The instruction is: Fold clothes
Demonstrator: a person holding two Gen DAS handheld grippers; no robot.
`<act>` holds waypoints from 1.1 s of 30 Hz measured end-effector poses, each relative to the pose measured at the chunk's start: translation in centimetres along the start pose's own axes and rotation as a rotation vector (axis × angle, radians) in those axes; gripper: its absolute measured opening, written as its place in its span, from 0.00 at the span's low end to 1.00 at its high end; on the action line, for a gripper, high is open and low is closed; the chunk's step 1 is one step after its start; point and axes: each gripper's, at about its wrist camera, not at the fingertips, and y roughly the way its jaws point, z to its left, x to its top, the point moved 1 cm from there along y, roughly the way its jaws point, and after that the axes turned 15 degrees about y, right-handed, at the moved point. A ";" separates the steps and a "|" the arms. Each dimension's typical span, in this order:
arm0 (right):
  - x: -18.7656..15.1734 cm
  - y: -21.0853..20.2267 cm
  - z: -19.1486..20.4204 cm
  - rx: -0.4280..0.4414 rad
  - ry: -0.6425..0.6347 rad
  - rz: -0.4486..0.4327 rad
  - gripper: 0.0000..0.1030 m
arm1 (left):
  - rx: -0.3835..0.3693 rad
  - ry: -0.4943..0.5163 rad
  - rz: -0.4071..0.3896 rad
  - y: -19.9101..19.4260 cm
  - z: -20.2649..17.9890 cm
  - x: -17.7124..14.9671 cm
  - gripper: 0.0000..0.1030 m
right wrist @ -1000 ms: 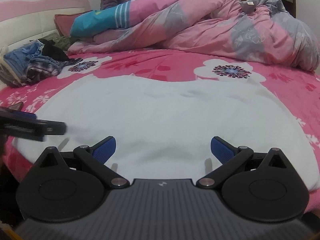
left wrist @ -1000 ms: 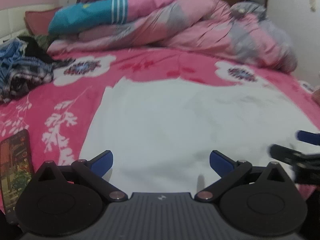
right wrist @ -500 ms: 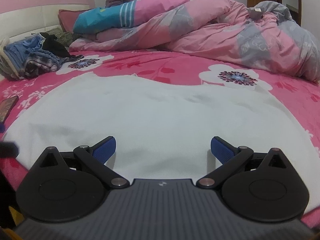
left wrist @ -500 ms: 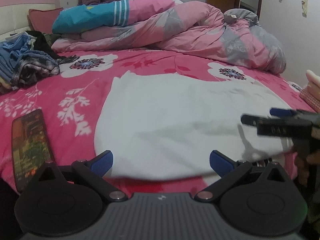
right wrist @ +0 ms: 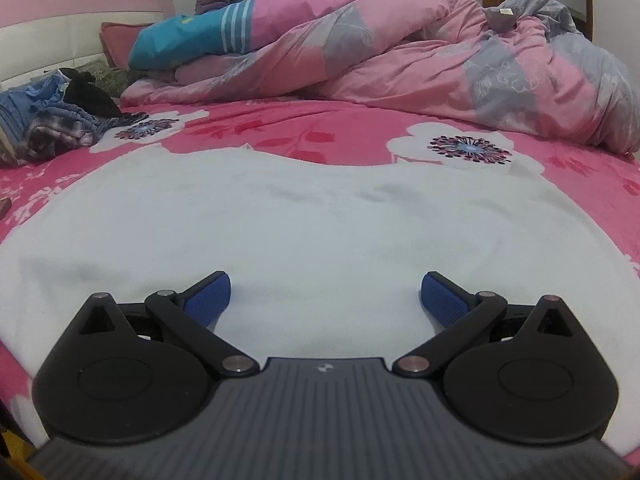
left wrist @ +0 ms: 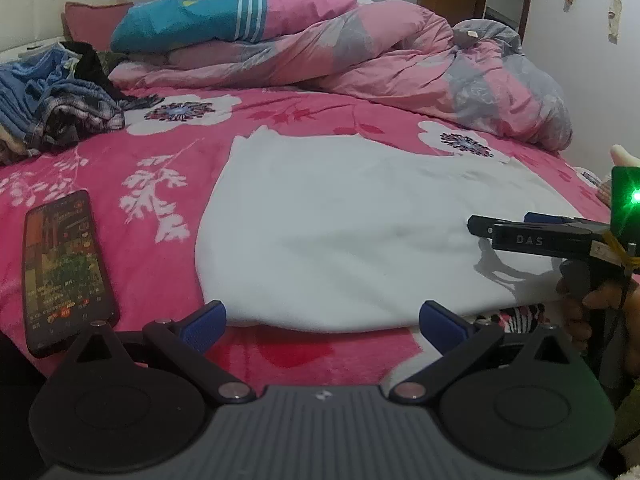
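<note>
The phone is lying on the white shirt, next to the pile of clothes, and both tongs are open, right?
Not quite. The phone lies on the pink flowered blanket, apart from the white shirt, as the left wrist view shows. The pile of clothes is beyond it, and the left tongs and right tongs are both open.

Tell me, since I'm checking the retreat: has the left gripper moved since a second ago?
Yes. The left gripper has pulled back toward the bed's near edge: the white garment hem, earlier under its fingers, now lies ahead, and the phone shows fully.
</note>
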 end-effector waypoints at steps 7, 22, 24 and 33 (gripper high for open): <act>0.0 0.1 0.0 -0.002 0.000 0.003 0.99 | 0.011 -0.011 0.046 0.5 0.0 0.1 1.00; -0.2 0.2 -0.2 0.006 0.003 -0.009 0.99 | 0.010 -0.188 0.156 2.3 0.9 1.2 1.00; -0.3 0.1 -0.2 0.007 0.004 -0.012 0.99 | 0.014 -0.192 0.165 2.5 0.8 1.2 1.00; -0.3 0.2 -0.2 0.007 0.003 -0.016 0.99 | 0.028 -0.211 0.163 2.9 0.5 1.5 1.00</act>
